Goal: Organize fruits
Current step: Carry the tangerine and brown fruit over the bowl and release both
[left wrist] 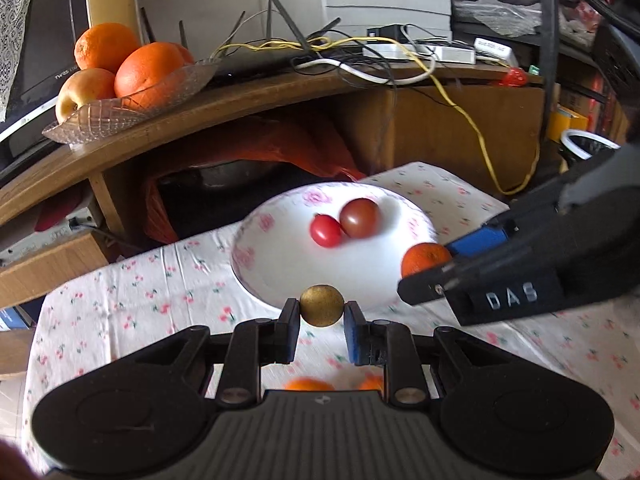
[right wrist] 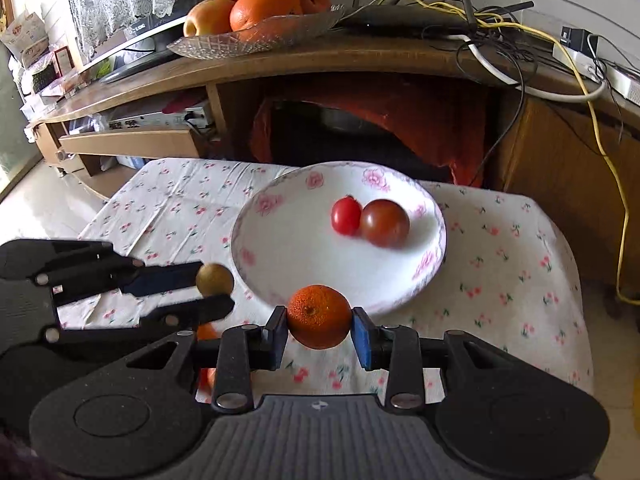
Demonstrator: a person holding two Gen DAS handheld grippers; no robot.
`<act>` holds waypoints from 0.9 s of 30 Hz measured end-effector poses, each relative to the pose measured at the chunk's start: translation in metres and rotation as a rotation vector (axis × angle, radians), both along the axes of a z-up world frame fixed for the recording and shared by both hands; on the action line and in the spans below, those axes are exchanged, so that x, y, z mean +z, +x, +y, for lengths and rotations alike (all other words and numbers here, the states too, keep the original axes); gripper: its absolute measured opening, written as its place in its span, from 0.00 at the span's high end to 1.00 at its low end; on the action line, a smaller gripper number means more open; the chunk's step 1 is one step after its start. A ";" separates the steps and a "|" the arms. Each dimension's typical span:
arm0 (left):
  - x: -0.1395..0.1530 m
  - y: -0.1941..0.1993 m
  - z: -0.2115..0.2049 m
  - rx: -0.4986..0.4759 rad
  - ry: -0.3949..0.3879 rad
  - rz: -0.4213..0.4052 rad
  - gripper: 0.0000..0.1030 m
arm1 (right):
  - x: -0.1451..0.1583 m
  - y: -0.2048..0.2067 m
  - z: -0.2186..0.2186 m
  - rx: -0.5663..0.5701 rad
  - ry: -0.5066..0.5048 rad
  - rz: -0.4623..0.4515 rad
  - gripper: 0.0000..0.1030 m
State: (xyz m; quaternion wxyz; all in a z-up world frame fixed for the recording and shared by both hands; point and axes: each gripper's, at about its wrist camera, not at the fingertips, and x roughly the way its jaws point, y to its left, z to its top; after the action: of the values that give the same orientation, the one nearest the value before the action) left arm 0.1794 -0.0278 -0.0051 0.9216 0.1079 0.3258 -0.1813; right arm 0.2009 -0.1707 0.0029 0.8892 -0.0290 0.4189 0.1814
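Observation:
A white plate with pink flowers [left wrist: 280, 264] [right wrist: 288, 256] sits on the floral tablecloth and holds a red cherry tomato [left wrist: 325, 231] [right wrist: 345, 215] and a darker brown-red tomato [left wrist: 360, 218] [right wrist: 385, 223], touching each other. My left gripper [left wrist: 322, 314] [right wrist: 214, 286] is shut on a small golden-brown round fruit [left wrist: 322, 305] [right wrist: 214, 279] at the plate's near left edge. My right gripper [right wrist: 320, 326] [left wrist: 426, 266] is shut on a small orange mandarin [right wrist: 319, 316] [left wrist: 425, 258] at the plate's near rim.
Two more orange fruits [left wrist: 308, 384] lie on the cloth under my left gripper, partly hidden. A glass dish [left wrist: 132, 108] [right wrist: 256, 36] of oranges and an apple stands on the wooden shelf behind, beside tangled cables [left wrist: 400, 60]. A red bag [right wrist: 380, 120] fills the shelf opening.

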 end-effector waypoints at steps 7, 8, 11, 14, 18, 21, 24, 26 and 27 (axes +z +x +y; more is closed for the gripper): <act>-0.011 0.024 -0.006 0.001 0.034 0.012 0.68 | -0.011 0.020 0.000 -0.012 -0.015 -0.006 0.72; -0.012 0.026 -0.006 0.004 0.038 0.016 0.68 | -0.012 0.022 0.000 -0.015 -0.015 -0.007 0.71; -0.015 0.029 -0.007 0.013 0.039 0.023 0.68 | -0.015 0.026 -0.001 -0.022 -0.019 -0.008 0.71; -0.017 0.032 -0.006 0.024 0.038 0.028 0.68 | -0.016 0.028 -0.002 -0.032 -0.021 -0.023 0.68; -0.015 0.033 -0.005 0.026 0.040 0.025 0.67 | -0.013 0.029 -0.005 -0.036 -0.010 -0.036 0.66; -0.011 0.032 -0.001 0.037 0.035 0.018 0.67 | -0.010 0.029 -0.008 -0.044 -0.005 -0.047 0.66; -0.005 0.028 0.006 0.034 0.014 0.027 0.67 | -0.006 0.026 -0.013 -0.057 0.012 -0.043 0.66; -0.003 0.025 0.010 0.017 0.020 0.034 0.66 | -0.003 0.020 -0.018 -0.062 0.024 -0.037 0.66; -0.002 0.022 0.012 0.012 0.031 0.036 0.66 | -0.002 0.016 -0.021 -0.059 0.031 -0.030 0.66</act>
State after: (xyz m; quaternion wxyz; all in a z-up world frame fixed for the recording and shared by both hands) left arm 0.2013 -0.0160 -0.0066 0.9149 0.1170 0.3455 -0.1727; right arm 0.2172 -0.1913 0.0006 0.9008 -0.0053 0.4033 0.1611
